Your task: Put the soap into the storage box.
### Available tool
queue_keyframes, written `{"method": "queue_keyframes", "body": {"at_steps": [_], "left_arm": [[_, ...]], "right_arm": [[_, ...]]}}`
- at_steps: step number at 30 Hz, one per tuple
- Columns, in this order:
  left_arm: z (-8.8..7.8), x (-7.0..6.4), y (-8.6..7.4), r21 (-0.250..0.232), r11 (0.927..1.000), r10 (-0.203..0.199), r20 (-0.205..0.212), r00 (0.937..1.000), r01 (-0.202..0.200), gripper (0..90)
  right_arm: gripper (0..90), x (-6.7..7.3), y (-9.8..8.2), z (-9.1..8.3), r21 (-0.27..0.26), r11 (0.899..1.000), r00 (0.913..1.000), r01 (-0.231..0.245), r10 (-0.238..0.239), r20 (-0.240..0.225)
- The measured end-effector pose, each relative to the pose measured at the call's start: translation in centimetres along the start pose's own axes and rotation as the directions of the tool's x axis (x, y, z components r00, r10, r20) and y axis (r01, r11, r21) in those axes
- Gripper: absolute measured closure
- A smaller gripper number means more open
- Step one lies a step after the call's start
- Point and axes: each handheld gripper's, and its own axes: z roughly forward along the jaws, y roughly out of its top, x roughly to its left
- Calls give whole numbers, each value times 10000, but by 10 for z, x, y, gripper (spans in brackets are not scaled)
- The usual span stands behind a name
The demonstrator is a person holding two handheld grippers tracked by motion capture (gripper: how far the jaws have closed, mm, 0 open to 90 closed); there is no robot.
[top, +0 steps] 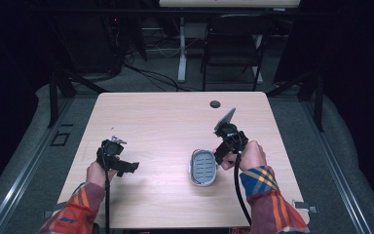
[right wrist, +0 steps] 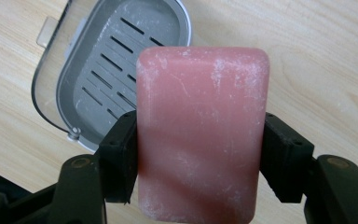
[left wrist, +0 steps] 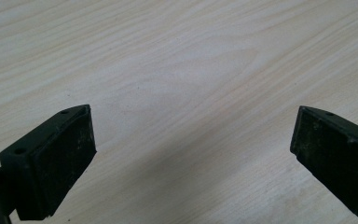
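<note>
A pink soap bar point(right wrist: 203, 116) with white dusty marks stands upright between the pads of my right gripper point(right wrist: 200, 140), which is shut on its two long sides. Just beyond it lies a grey soap dish point(right wrist: 121, 51) with a slotted floor, nothing in it, and a clear lid point(right wrist: 46, 100) showing around its edge. From above, the right gripper point(top: 222, 152) hovers at the right rim of the soap dish point(top: 203, 167). My left gripper point(top: 129, 167) sits at the table's left with its jaws wide apart. The left gripper point(left wrist: 194, 113) has only bare wood between its fingers.
The light wooden table point(top: 165, 122) has a round cable hole point(top: 215, 104) near its far edge. A dark chair point(top: 233, 44) and a white table leg point(top: 181, 48) stand on the floor behind it.
</note>
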Motion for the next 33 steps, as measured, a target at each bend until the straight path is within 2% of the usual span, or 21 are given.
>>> {"method": "queue_keyframes", "body": {"at_steps": [3,5,10,21,26,30,32,33], "left_arm": [[0,-1,0,34,10000,77,-60,10000,-77,0],[-1,-1,0,9,9999,106,-78,9999,-106,0],[-1,0,0,29,9999,108,-62,9999,-108,0],[-3,-2,0,-29,9998,220,-122,9997,-221,0],[-2,-2,0,6,9996,295,-89,9995,-295,0],[-1,-4,1,53,9993,368,-42,9993,-368,0],[-1,-4,1,59,9992,387,-24,9992,-387,0],[-1,-4,1,38,9992,389,-56,9992,-389,0]], "right_arm": [[371,6,4,0,-130,9999,9999,-14,12,-100],[371,7,6,0,30,9998,9995,193,-193,-246],[371,10,9,4,10,10000,9996,45,-45,-285],[371,16,15,9,221,9995,9995,238,-233,-212],[371,23,19,14,311,9991,9992,302,-294,-263],[370,26,23,21,467,9985,9995,299,-296,-71],[370,27,23,23,363,9992,9998,187,-185,-55],[370,28,25,23,539,9982,9996,274,-273,-12]]}}
